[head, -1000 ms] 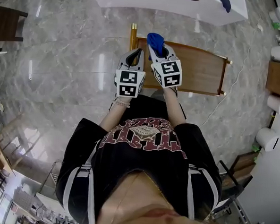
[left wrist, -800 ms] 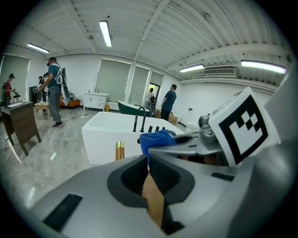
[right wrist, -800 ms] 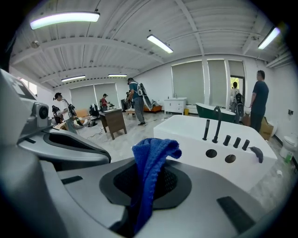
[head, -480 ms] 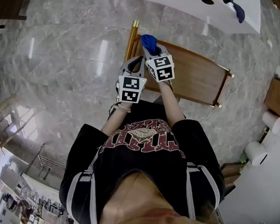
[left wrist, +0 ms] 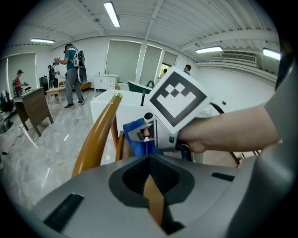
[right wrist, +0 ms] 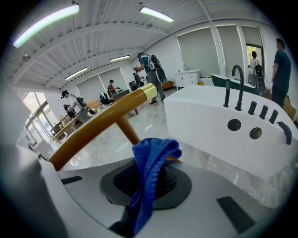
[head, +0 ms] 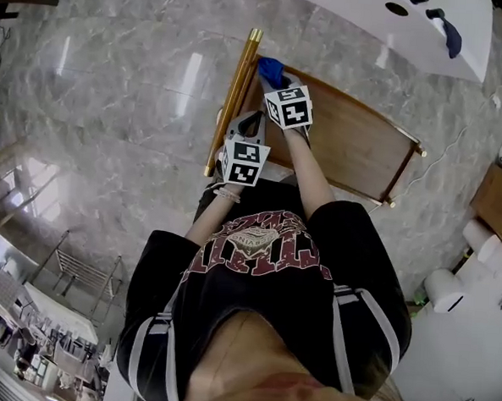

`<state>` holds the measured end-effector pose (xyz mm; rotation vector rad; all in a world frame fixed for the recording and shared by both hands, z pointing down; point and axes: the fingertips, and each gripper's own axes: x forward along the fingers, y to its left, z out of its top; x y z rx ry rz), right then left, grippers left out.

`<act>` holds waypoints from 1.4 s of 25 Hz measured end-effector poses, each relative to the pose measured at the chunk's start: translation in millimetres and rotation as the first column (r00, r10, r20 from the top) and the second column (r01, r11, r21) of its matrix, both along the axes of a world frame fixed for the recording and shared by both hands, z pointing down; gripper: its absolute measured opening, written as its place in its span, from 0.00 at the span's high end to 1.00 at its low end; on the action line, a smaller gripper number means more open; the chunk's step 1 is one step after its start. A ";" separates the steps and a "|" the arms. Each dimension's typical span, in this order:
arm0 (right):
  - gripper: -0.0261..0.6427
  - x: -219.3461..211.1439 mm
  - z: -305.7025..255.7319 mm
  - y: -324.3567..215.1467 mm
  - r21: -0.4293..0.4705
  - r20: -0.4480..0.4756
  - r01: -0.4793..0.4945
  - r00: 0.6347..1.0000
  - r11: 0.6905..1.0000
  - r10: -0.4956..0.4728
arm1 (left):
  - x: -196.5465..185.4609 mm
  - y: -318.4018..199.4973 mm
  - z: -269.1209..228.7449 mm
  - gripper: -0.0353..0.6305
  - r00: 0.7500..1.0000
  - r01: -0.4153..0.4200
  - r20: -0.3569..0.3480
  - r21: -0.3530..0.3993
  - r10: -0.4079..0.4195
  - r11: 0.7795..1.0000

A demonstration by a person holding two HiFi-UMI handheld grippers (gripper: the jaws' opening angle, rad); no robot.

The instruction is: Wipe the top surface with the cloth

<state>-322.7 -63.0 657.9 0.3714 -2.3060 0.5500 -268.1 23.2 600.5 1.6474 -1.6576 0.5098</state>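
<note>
The right claw (head: 277, 85) is clenched on the blue cloth (head: 269, 68), and a bunch of the cloth sticks out past its tips. That loose end is the soft part that can rub the wood, so holding it this way makes sense. The claw reaches out over the far left corner of the brown wooden desk (head: 356, 147), right next to the long gold bar (head: 232, 101) that runs along that side. A corner is a good place to begin a wipe, because the cloth can then go across the whole top. It is hard to tell if the cloth touches the wood or is just above it. The left claw (head: 247, 123) is closed with nothing in it; only a thin strip of brown shows between its jaws. It hangs close to the person's body, by the near end of the gold bar. It seems to wait there so it is out of the way. The rest of the top lies to the right, so the wipe likely has to go that way.
</note>
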 end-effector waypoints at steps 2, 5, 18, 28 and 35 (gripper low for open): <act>0.88 -5.8 8.1 -0.9 -0.001 -0.013 -0.003 1.000 1.000 0.003 | 4.6 3.6 16.1 0.87 1.000 -0.026 -0.006 -0.039 0.026 0.999; 0.88 -13.0 19.1 -0.9 0.003 -0.047 -0.002 0.999 1.000 0.002 | 9.6 9.1 35.5 0.87 0.998 -0.066 -0.017 -0.084 0.064 0.994; 0.88 -15.7 36.9 -1.5 0.052 -0.056 0.041 0.998 0.998 -0.039 | 23.2 17.0 83.3 0.87 0.994 -0.100 -0.063 -0.192 0.089 0.976; 0.88 -0.3 36.8 -7.9 0.039 -0.030 0.034 0.999 0.999 -0.033 | 36.2 7.5 92.7 0.87 0.992 -0.123 -0.050 -0.221 0.115 0.967; 0.88 14.5 36.3 -12.1 0.026 -0.027 0.007 1.000 1.000 -0.006 | 46.5 7.4 94.7 0.87 0.988 -0.156 -0.050 -0.236 0.148 0.959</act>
